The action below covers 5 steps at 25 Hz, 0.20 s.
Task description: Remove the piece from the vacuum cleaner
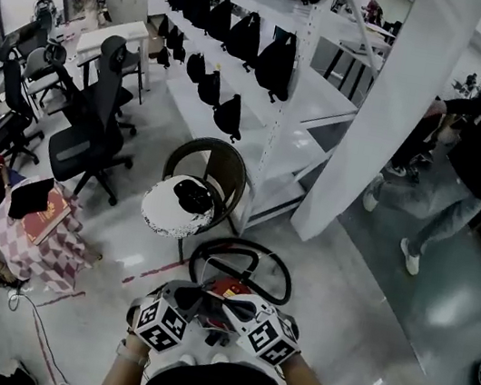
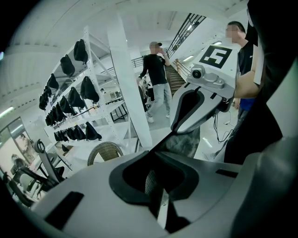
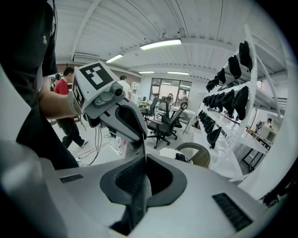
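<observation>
Both claws sit side by side, empty: the left claw (image 2: 156, 186) has its jaws pressed together, the right claw (image 3: 137, 186) likewise. Just beyond and below them lies the red vacuum cleaner (image 1: 229, 288), its black hose (image 1: 248, 251) looped farther ahead.

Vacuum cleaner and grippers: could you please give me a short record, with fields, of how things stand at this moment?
left gripper: jaws together, nothing between them
right gripper: jaws together, nothing between them
gripper position: side by side, close in front of the person
vacuum cleaner: red, on the floor, partly hidden by the grippers
hose: black loop beyond the red body
chair: wicker, beyond the hose
shelf: white, with black bags
</observation>
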Available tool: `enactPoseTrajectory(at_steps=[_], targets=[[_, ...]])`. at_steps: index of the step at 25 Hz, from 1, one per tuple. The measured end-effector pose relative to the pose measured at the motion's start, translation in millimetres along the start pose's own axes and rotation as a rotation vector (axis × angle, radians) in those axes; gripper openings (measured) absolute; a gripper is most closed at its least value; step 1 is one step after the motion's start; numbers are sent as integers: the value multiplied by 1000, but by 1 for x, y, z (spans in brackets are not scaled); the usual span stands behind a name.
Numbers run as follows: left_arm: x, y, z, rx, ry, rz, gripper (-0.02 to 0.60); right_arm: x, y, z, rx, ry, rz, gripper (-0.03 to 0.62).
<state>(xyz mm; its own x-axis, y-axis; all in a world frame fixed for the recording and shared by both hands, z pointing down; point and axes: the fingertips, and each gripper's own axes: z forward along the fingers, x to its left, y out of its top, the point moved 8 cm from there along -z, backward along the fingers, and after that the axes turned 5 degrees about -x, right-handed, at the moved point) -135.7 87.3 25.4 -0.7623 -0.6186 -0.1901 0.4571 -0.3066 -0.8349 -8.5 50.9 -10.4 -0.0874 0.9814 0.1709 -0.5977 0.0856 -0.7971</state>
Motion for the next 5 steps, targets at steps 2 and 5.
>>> enactPoseTrajectory(at_steps=[2,5], targets=[[0,1,1,0,-1,0,40,-1,0,-1,1,-1,1,38],[0,2,2,-2,-3,2,40,-2,0,-2,3,-2,2,38]])
